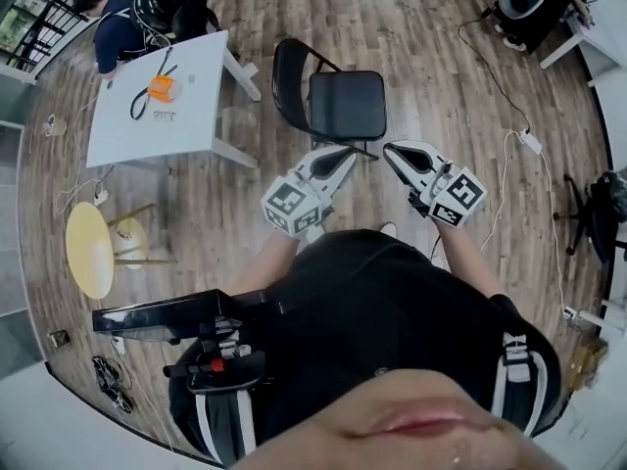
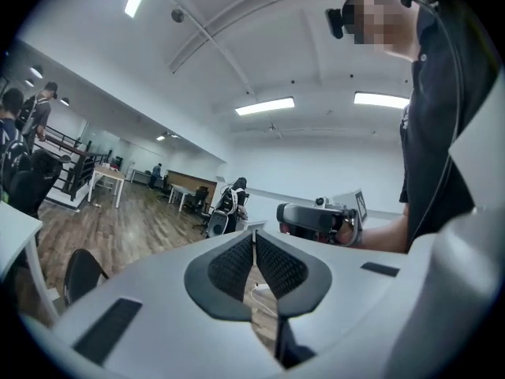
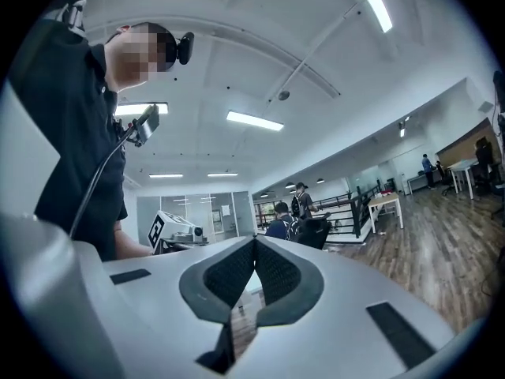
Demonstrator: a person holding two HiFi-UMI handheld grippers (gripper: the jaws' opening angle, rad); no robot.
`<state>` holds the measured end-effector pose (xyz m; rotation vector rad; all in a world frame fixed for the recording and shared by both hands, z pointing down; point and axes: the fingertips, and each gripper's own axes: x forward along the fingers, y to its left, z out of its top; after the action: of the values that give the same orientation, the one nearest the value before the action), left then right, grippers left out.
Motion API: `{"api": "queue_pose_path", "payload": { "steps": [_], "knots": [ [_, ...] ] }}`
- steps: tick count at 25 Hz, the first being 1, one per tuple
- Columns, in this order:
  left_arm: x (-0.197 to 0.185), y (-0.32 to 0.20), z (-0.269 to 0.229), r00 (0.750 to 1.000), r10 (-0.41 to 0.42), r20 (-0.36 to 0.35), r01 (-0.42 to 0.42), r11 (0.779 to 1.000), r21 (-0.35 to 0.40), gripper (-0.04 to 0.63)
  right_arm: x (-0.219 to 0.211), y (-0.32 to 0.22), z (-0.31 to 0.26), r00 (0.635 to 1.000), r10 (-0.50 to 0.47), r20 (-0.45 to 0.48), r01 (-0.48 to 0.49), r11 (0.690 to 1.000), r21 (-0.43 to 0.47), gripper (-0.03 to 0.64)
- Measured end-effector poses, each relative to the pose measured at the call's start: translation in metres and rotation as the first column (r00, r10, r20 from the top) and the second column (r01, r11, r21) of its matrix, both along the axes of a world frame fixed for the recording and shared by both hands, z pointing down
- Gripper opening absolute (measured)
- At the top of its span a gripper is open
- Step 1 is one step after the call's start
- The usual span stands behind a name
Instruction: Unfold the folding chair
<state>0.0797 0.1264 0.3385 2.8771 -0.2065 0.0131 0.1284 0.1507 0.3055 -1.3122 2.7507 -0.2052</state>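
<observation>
Chair (image 1: pixel 338 106) stands unfolded on the floor (image 1: pixel 441 76), at 12 o'clock of both grippers. Jaws of left gripper (image 1: pixel 345 155) and right gripper (image 1: pixel 392 152) are pressed together and empty. Their cubes (image 1: pixel 292 204) bear square markers.

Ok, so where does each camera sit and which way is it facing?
Head view: on the head, steeply down onto the black metal-framed folding chair; left claw, right claw, forearms, torso show.
Left gripper view: on the left claw, level, facing the right one; torso right.
Right gripper view: mirrored, facing the left claw; torso left.
Shared: each gripper view sees the other claw.
</observation>
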Motion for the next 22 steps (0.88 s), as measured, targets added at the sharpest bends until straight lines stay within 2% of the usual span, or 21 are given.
{"api": "queue_pose_path", "payload": {
  "steps": [3, 9, 15, 22],
  "knots": [
    [0.008, 0.005, -0.012, 0.999, -0.011, -0.048, 0.01, 1.0, -0.02, 0.005, 0.012, 0.008, -0.002, 0.999, 0.024, -0.033, -0.023, 1.0, 0.013, 0.008],
    [0.012, 0.01, -0.019, 1.0, -0.029, 0.006, 0.028, 0.997, 0.077, 0.005, 0.014, 0.016, -0.003, 0.997, 0.063, -0.055, -0.061, 0.997, 0.037, 0.008],
    [0.009, 0.011, -0.015, 1.0, -0.018, 0.016, 0.016, 0.997, 0.071, 0.005, 0.0, 0.018, 0.002, 0.995, 0.071, -0.067, -0.068, 0.997, 0.035, 0.008],
    [0.003, 0.011, -0.016, 1.0, -0.018, 0.018, 0.016, 0.996, 0.093, 0.005, -0.009, 0.01, 0.002, 0.996, 0.086, -0.022, -0.086, 0.996, 0.029, 0.008]
  ]
}}
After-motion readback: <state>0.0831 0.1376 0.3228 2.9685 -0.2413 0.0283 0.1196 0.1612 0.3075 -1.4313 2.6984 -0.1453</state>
